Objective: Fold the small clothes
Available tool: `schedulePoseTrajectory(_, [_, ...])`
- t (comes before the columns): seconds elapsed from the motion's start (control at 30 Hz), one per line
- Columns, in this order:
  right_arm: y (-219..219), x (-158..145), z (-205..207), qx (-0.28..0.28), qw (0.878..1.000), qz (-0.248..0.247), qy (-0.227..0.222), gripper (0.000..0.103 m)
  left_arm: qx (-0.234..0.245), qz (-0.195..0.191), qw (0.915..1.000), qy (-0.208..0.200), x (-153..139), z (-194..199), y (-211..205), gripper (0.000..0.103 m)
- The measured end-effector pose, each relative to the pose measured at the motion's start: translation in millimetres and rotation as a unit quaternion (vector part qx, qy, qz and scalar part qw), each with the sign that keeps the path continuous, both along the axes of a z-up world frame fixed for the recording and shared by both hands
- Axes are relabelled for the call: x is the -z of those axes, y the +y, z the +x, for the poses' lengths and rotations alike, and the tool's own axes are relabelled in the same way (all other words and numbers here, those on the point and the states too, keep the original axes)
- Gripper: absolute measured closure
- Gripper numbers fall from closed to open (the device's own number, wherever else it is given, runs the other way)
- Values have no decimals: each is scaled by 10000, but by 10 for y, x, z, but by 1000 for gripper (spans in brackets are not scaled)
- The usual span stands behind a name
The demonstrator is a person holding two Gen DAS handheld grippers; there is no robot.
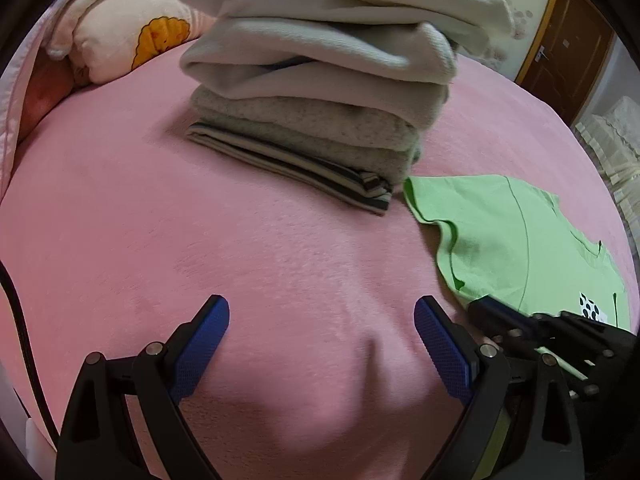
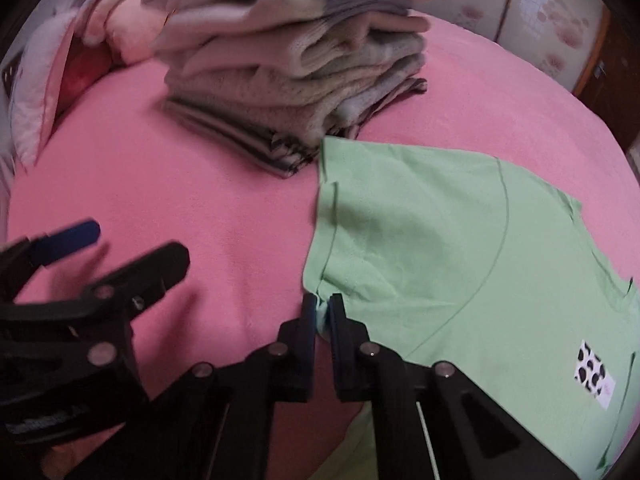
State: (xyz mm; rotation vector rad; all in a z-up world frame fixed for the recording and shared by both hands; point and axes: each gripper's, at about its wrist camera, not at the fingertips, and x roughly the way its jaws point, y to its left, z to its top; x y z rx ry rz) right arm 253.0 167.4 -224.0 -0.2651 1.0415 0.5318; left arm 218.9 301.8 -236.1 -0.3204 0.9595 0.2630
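The green shirt (image 2: 460,248) is lying flat on the pink bed (image 2: 200,184), just beside the stack of folded clothes (image 2: 296,64). The right gripper (image 2: 320,312) is pinching only a thin bit of its edge, so the cloth is risking slipping free or bunching when lifted. The left gripper (image 1: 320,320) is hovering with jaws spread wide, holding nothing.

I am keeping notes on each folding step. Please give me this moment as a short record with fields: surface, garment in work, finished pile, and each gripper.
surface: pink blanket
garment in work: green T-shirt, spread flat, right of the pile
finished pile: folded clothes stack, striped piece at the bottom
left gripper: open, empty, over bare blanket
right gripper: shut on the T-shirt's left edge
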Motion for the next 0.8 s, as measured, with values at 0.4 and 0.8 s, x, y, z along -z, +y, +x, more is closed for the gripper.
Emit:
schedulePoseTrajectory(0.4, [-1358, -97, -16, 1634, 9720, 1528, 714, 99, 826, -4, 9964, -192, -99, 275, -594, 10])
schedulePoseTrajectory(0.8, [-1435, 161, -63, 1640, 9673, 1767, 784, 98, 973, -1703, 9806, 12, 59, 956, -629, 10])
